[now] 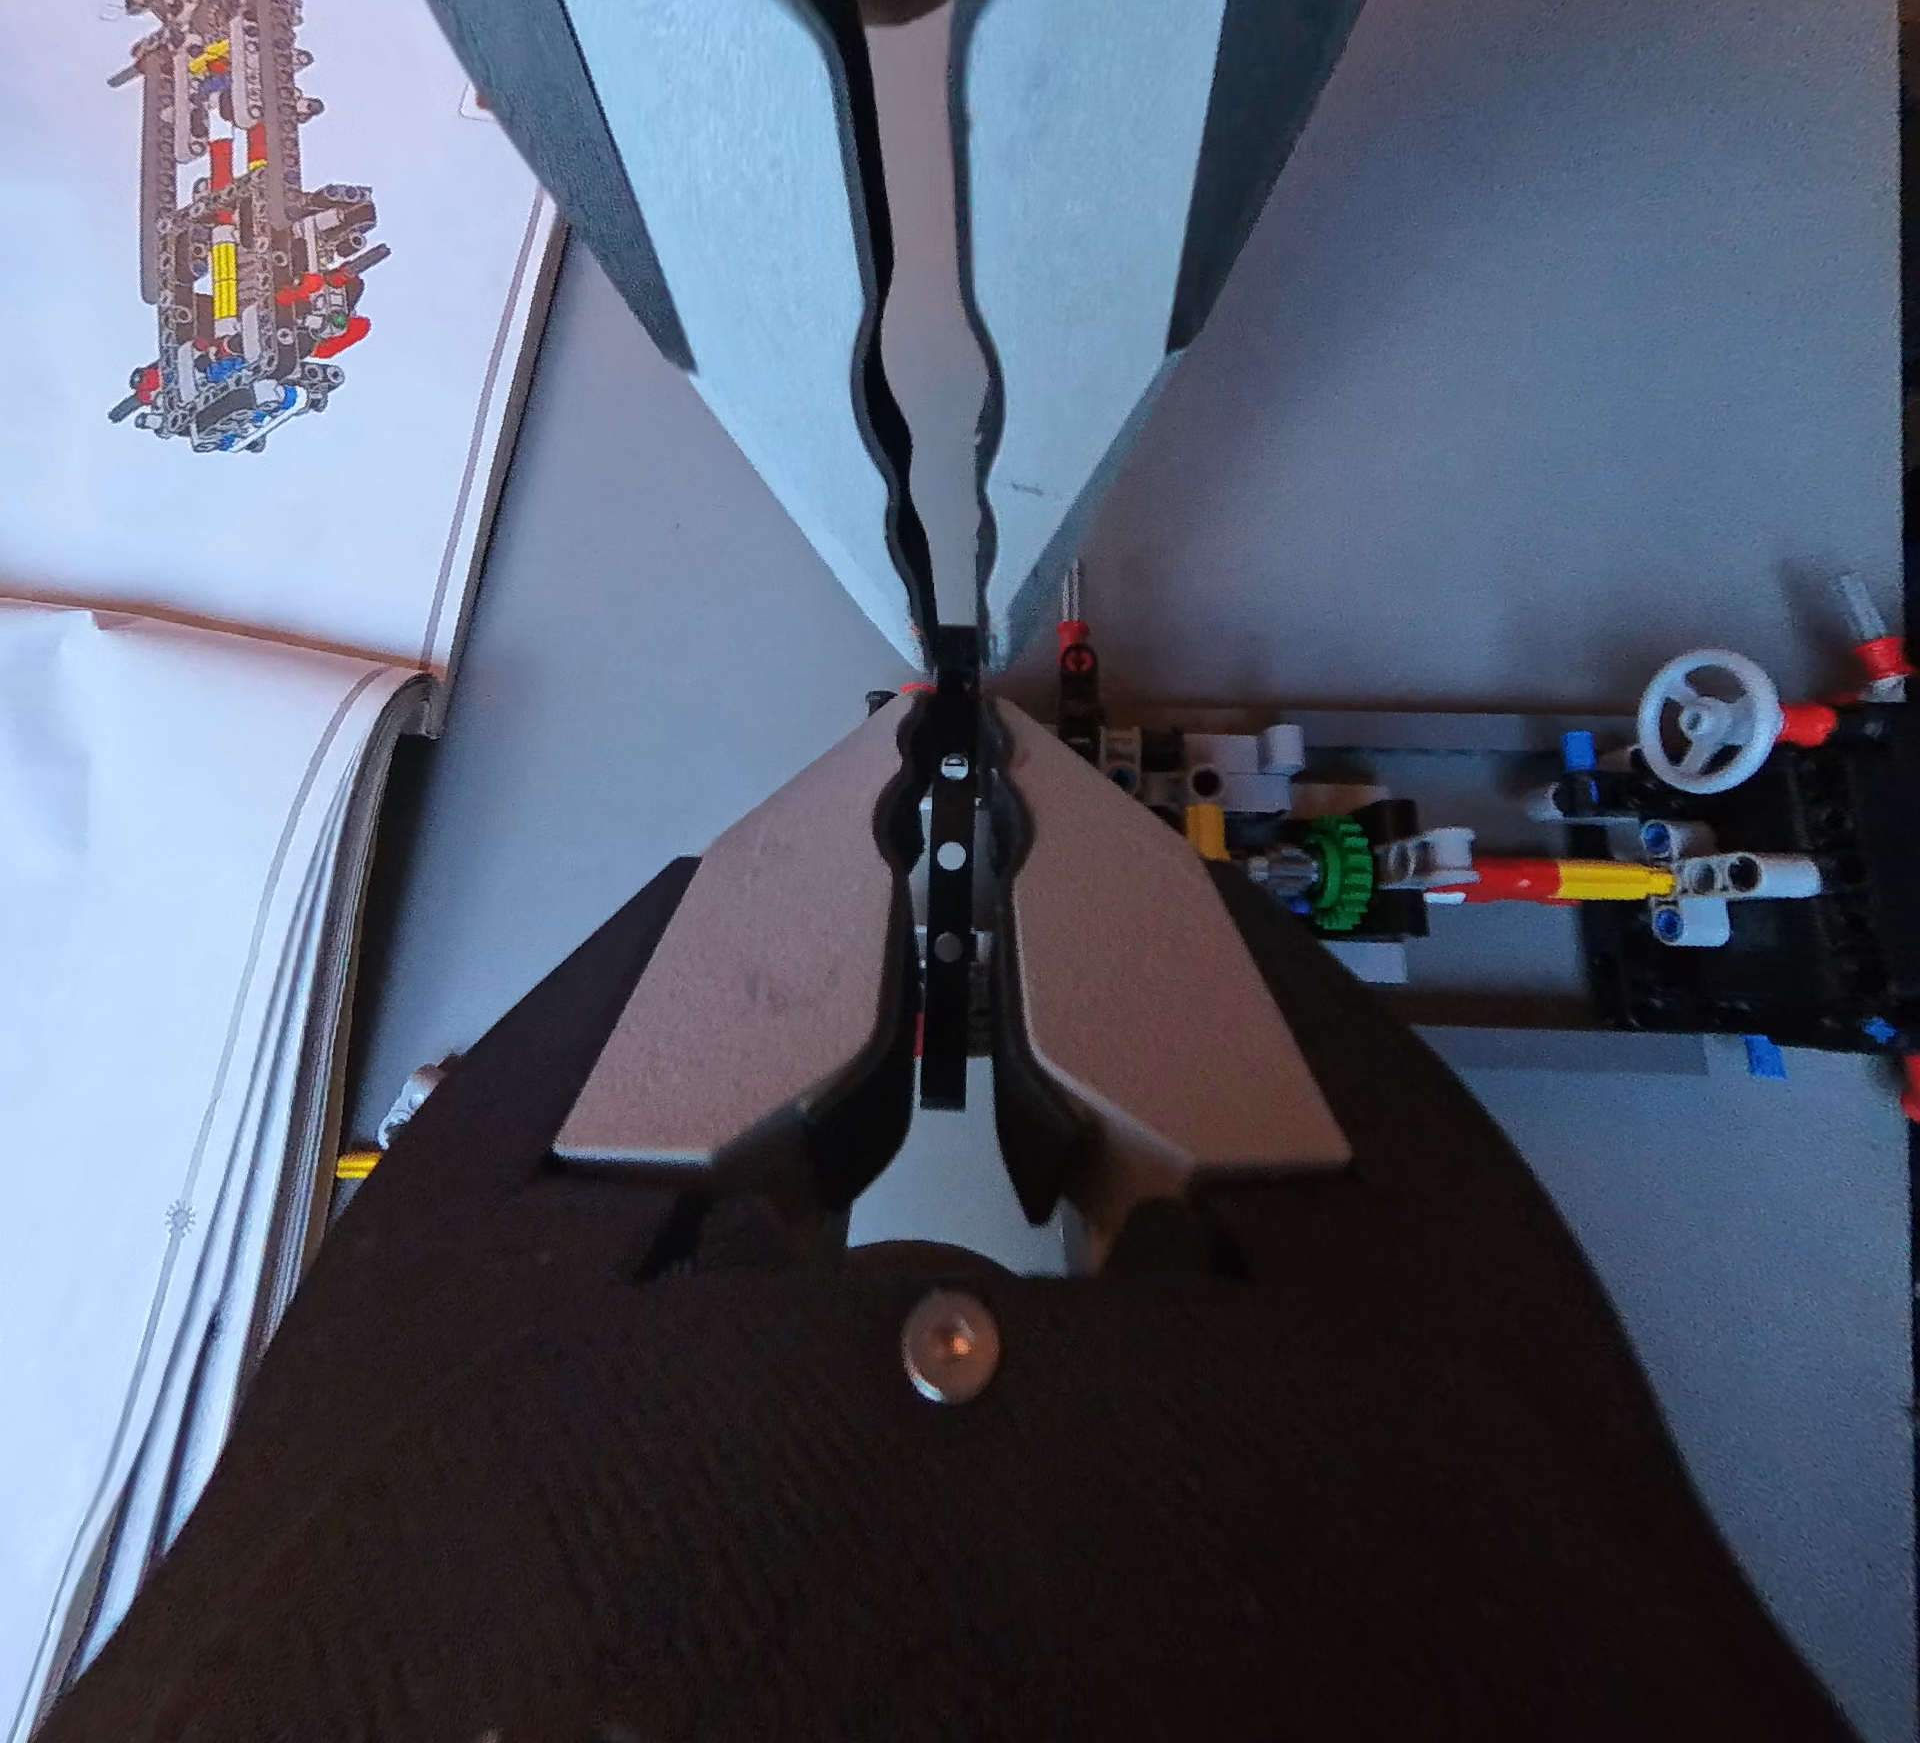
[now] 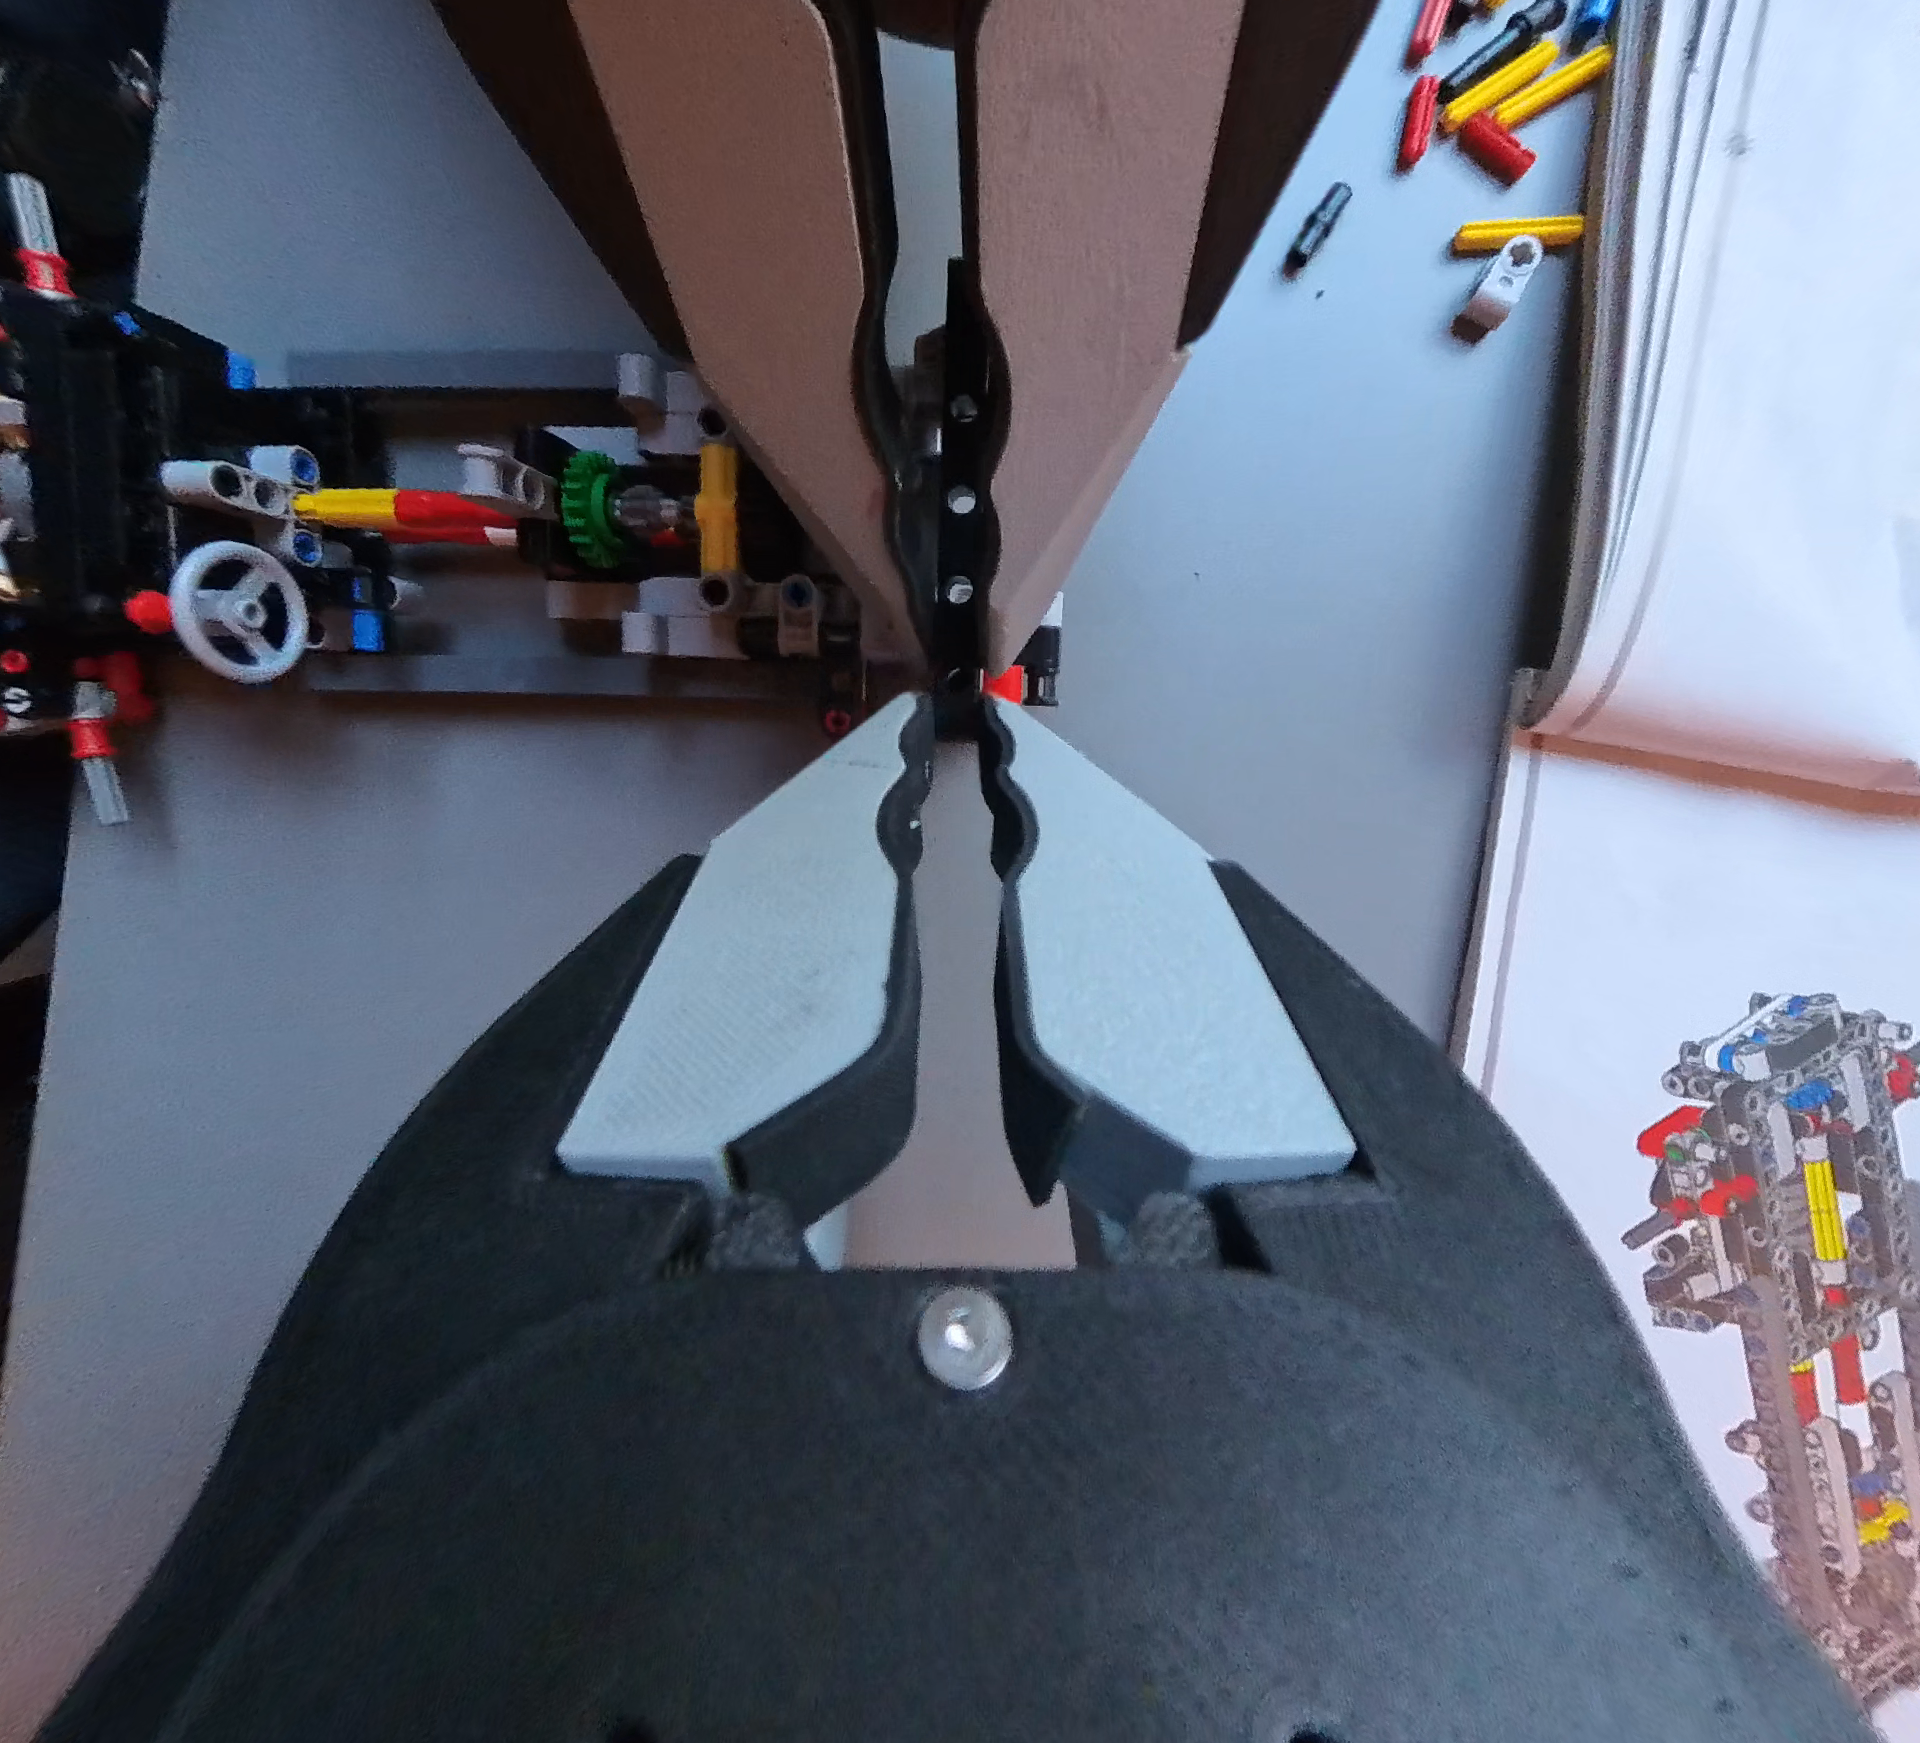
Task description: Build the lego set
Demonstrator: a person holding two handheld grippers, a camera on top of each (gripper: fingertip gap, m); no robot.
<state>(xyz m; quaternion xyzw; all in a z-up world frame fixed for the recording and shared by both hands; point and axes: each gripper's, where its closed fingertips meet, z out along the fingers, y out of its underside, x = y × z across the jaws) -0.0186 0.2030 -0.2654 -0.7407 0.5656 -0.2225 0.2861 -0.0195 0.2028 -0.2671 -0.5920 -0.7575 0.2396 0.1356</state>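
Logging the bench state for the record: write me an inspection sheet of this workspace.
Surface: grey tabletop, matte.
Job's things: black plastic beam with round holes; part-built brick chassis with a green gear and white steering wheel.
Clutter: loose yellow, red, black and blue pins and axles.
Grippers: left gripper and right gripper meet tip to tip, each closed on one end of the beam.
Cables: nothing seen.
Surroundings: open instruction booklet at the table edge.
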